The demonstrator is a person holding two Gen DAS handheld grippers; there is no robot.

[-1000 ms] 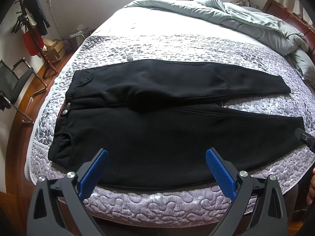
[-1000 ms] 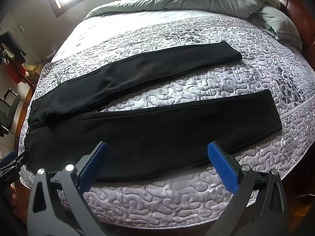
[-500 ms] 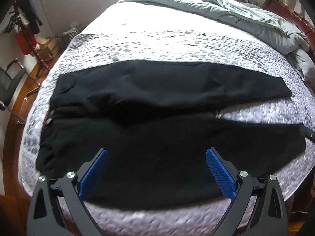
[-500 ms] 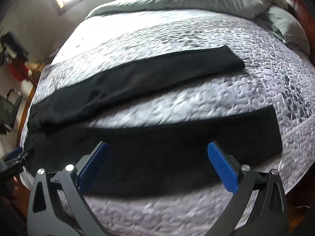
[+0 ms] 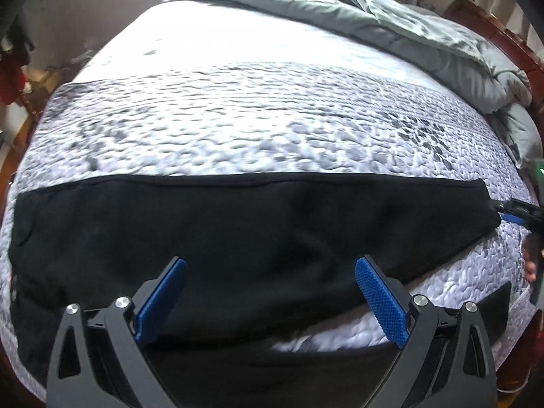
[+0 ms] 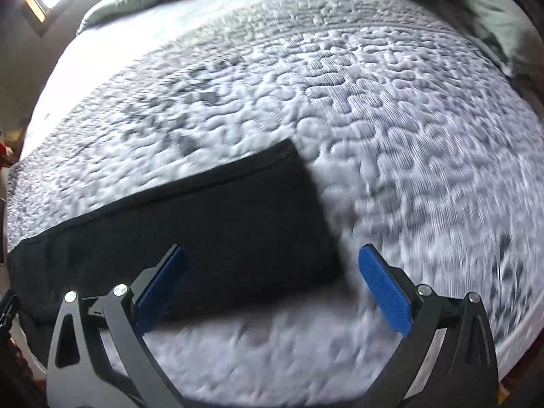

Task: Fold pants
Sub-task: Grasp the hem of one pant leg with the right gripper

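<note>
Black pants (image 5: 238, 224) lie flat across a quilted mattress (image 5: 238, 119), a grey duvet (image 5: 408, 34) bunched at its far end. The left gripper (image 5: 270, 297) hovers spread wide above the seat; the right gripper (image 6: 272, 285), equally spread, hangs over a leg's cuff.

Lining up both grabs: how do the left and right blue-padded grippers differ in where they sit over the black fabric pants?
The left gripper hovers over the wide middle of the black pants; the right gripper sits at a leg's hem end. Black cloth fills the whole gap between the left gripper's fingers; the right gripper's gap is part cloth, part bare quilted grey mattress. Shared: both are open wide and hold nothing.
</note>
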